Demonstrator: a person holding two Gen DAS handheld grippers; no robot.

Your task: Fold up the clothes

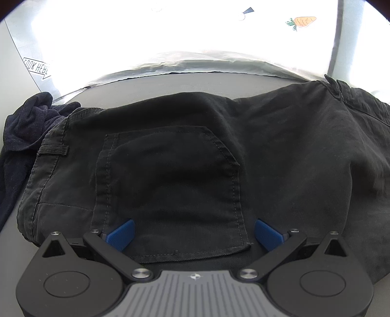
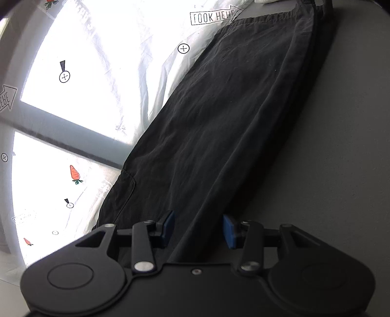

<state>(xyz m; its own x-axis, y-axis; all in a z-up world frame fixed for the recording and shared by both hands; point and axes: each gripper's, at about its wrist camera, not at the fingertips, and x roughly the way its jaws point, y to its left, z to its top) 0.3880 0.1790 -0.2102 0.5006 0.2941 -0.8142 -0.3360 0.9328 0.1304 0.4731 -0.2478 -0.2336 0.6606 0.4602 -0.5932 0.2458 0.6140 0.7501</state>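
Black trousers [image 1: 219, 151] lie flat on the grey table [image 1: 170, 83], back pocket [image 1: 170, 185] up and waistband with a belt loop [image 1: 52, 151] to the left. My left gripper [image 1: 194, 231] hovers over the pocket's lower edge, open wide, its blue pads [image 1: 121, 234] holding nothing. In the right wrist view one trouser leg [image 2: 231, 117] stretches away toward the far corner. My right gripper [image 2: 198, 226] stands open low over the near end of that leg. The cloth runs under and between its blue pads [image 2: 169, 224], which do not press on it.
A crumpled dark navy garment [image 1: 26, 126] lies by the waistband at the table's left. A white sheet printed with carrots [image 2: 75, 173] and "LOOK HERE" arrows [image 2: 212, 17] hangs before a bright window behind the table. Bare grey tabletop [image 2: 341, 158] lies right of the leg.
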